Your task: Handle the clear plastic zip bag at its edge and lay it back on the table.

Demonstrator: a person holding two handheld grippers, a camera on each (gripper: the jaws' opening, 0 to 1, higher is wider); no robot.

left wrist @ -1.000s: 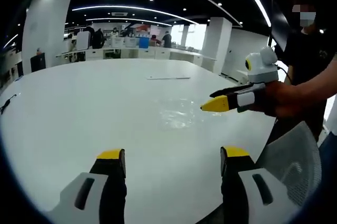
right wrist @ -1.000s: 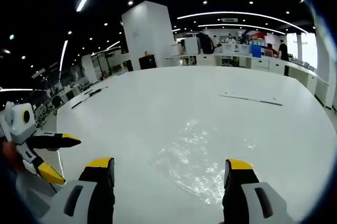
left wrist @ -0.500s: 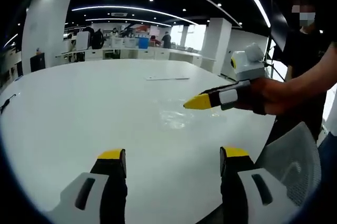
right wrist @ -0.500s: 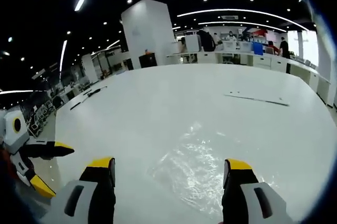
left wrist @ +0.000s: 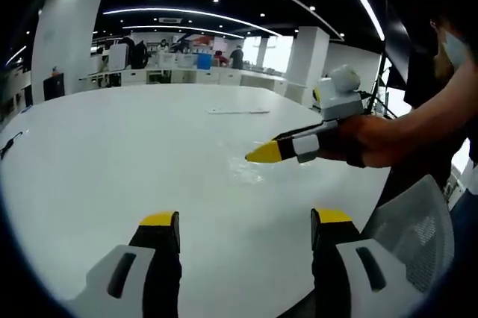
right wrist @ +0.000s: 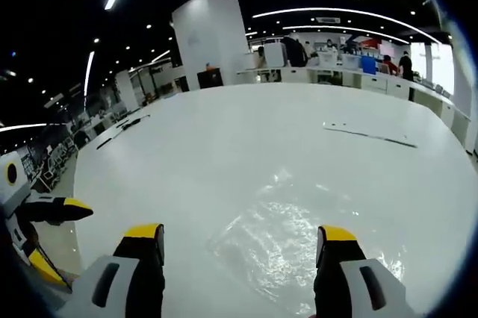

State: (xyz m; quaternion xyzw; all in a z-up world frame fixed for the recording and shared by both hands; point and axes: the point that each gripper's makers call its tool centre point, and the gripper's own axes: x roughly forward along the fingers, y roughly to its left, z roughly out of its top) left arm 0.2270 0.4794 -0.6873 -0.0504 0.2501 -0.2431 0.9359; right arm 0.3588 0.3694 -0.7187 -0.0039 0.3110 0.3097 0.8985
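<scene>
Bag untouched so far: crinkly clear plastic zip bag (right wrist: 280,247) lies flat on the round white tabletop (right wrist: 224,154), just ahead of and between the jaws of the right claw (right wrist: 243,239); that claw is spread wide and empty, low over the bag's near edge; in the left gripper view the bag (left wrist: 250,163) shows as a faint sheen under the yellow tips of the right claw (left wrist: 261,152); from that side I cannot tell its jaw gap; left claw (left wrist: 243,221) also spread, empty, held well back from the bag; judged stage: approach only; edge pinch, lift and laying back down all left to do.

Versus earlier frames: right claw has advanced over the tabletop toward the bag, its tip now further left in the left gripper view; bag sits larger and closer between the right jaws; bag itself unmoved; left claw holds the same spot; both claws stayed spread.
</scene>
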